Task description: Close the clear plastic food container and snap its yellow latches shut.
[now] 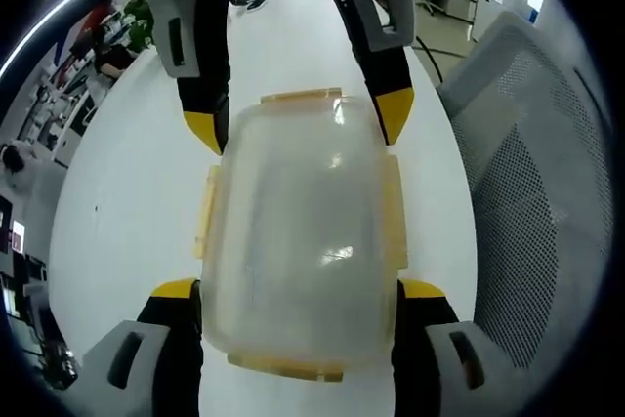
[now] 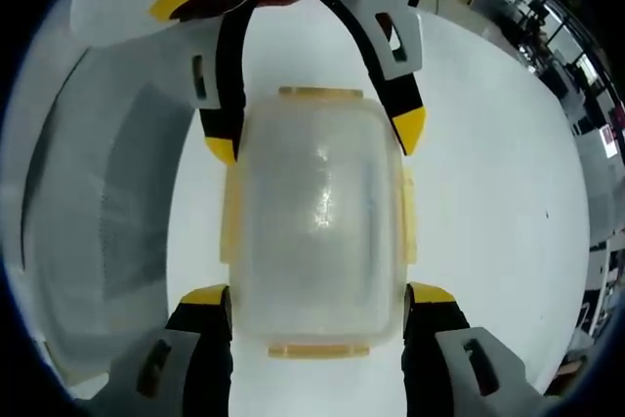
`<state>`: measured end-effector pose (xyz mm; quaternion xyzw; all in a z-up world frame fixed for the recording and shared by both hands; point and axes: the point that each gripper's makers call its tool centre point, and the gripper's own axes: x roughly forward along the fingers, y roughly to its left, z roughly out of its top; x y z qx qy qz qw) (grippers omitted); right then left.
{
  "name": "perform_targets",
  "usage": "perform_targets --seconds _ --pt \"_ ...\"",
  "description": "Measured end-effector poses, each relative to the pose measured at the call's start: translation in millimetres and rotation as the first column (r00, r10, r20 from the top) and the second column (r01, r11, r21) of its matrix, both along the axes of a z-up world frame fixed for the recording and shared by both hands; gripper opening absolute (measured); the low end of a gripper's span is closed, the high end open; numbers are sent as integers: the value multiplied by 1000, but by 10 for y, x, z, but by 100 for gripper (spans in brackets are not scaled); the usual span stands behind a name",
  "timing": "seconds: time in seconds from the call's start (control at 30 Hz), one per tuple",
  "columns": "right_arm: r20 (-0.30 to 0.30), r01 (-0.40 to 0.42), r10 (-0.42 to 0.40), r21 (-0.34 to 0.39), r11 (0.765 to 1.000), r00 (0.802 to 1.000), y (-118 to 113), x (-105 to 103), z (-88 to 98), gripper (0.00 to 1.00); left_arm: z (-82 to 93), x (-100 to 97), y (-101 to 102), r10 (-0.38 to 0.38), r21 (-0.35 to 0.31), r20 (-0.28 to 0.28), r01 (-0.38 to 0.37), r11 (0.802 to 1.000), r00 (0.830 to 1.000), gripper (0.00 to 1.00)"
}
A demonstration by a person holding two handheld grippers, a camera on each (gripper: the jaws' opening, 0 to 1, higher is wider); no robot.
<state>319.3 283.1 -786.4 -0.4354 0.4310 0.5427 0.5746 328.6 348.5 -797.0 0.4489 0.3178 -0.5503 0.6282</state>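
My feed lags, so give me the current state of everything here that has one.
Container: lid on, resting on the white table.
Yellow latches: look down flat against the sides; cannot tell if snapped.
Left tongs: open, astride one end of the container.
Right tongs: open, astride the other end.

Clear container (image 1: 298, 231) with pale yellow latches (image 1: 395, 212); black, yellow-tipped tongs (image 1: 298, 290); white table (image 1: 127, 212).

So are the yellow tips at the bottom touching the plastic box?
Cannot tell. In the left gripper view, the left gripper tips sit tight beside the container, no clear gap or contact.
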Motion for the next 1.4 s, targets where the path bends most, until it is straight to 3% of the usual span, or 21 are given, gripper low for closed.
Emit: perform_targets --seconds 0.67,1.4 --pt "-8 -7 7 8 1000 1000 16 6 1 71 3 5 20 4 -7 -1 -4 1000 1000 80" --pt "-7 -1 1 17 1000 1000 -11 203 -6 71 -4 190 -13 5 -6 -13 -5 1000 1000 81"
